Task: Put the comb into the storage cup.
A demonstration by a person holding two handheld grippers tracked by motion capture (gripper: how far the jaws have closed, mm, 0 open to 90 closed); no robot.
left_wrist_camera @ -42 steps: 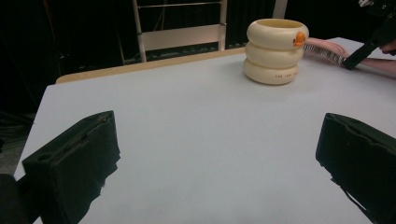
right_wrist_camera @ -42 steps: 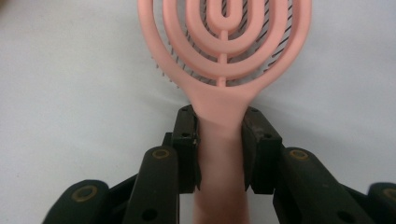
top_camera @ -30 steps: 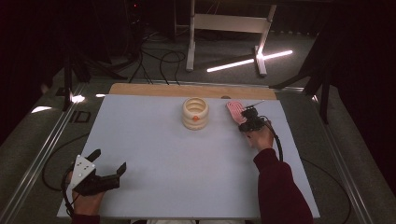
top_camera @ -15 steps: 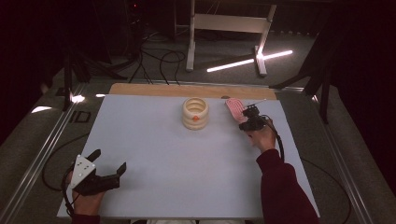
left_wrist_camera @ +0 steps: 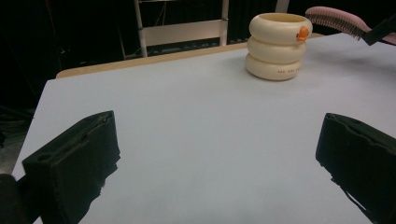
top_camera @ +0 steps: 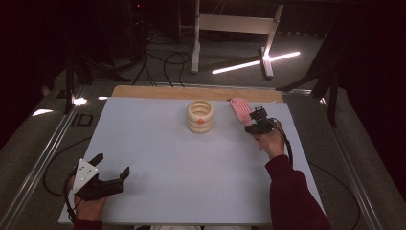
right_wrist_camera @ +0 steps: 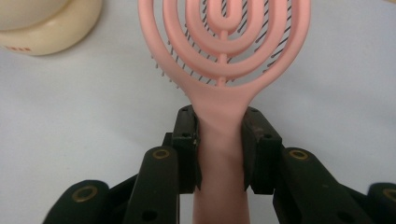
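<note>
The right gripper (right_wrist_camera: 220, 140) is clamped on the handle of a pink hairbrush (right_wrist_camera: 224, 51), whose long axis runs straight out from the gripper toward the counter's (top_camera: 158, 158) far edge. A cream ring-shaped holder (top_camera: 200, 116) stands just left of the brush head. At the near left corner, the left gripper (top_camera: 111, 168) rests with jaws apart, well away.

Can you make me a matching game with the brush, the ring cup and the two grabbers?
Things:
1. pink hairbrush
2. cream ringed holder
3. left gripper
4. right gripper

States:
A. jaws wide open over the bare white table
B. stands upright near the table's far edge, with a small orange mark
C. clamped by its handle, head lifted off the table
D. jaws closed on a pink handle

Pairs: 1-C, 2-B, 3-A, 4-D
</note>
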